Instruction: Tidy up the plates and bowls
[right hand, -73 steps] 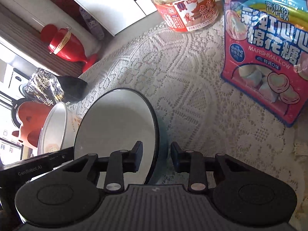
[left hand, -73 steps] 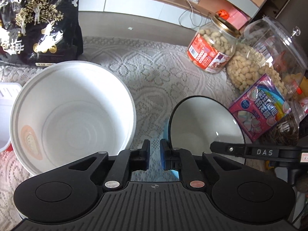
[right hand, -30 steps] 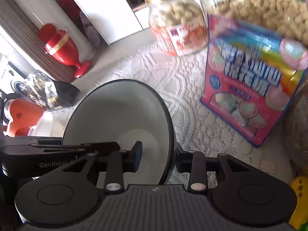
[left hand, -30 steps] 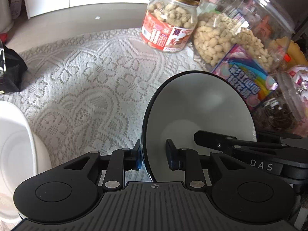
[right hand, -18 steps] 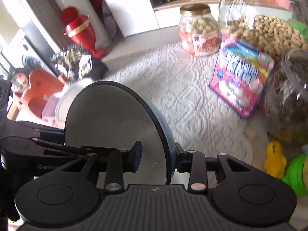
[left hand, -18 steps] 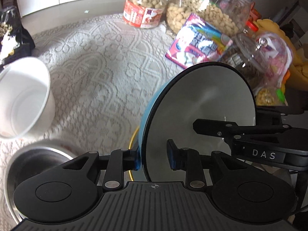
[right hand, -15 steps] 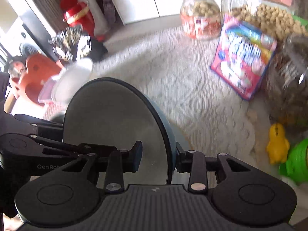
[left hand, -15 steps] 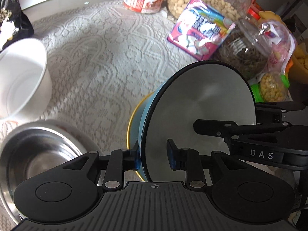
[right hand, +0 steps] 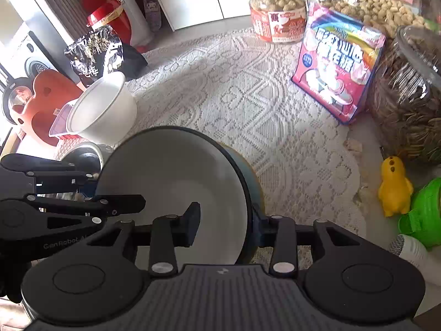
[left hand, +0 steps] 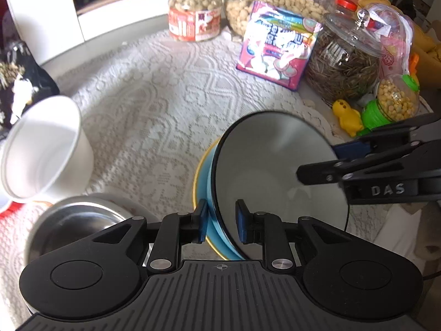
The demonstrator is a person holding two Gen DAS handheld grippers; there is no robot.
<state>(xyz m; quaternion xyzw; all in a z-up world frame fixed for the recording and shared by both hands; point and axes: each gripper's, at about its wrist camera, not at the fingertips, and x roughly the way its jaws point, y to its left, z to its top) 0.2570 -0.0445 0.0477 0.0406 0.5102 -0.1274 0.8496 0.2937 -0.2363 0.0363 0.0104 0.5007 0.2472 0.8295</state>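
A blue bowl with a white inside and dark rim (left hand: 278, 176) (right hand: 176, 190) sits tilted in a yellow-rimmed dish (left hand: 199, 182). My left gripper (left hand: 221, 224) straddles its near rim with the jaws parted, pads off the wall. My right gripper (right hand: 226, 227) straddles the opposite rim, jaws wide apart, and shows in the left wrist view as a black arm (left hand: 366, 165). A steel bowl (left hand: 74, 220) lies left of the blue bowl. A white paper bowl (left hand: 41, 149) (right hand: 102, 110) stands further left.
White lace cloth (left hand: 154, 104) covers the table. At the back and right stand a peanut jar (left hand: 195, 11), a big nut jar (right hand: 386, 2), a pink marshmallow bag (left hand: 278, 44), a seed jar (left hand: 344, 58), a yellow toy (right hand: 394, 187) and a green container (left hand: 391, 104). A black bag (right hand: 96, 49) stands at left.
Both grippers carried the blue bowl from the cloth's middle toward me and down into the yellow-rimmed dish. Both jaws have opened off its rim, the right one widely.
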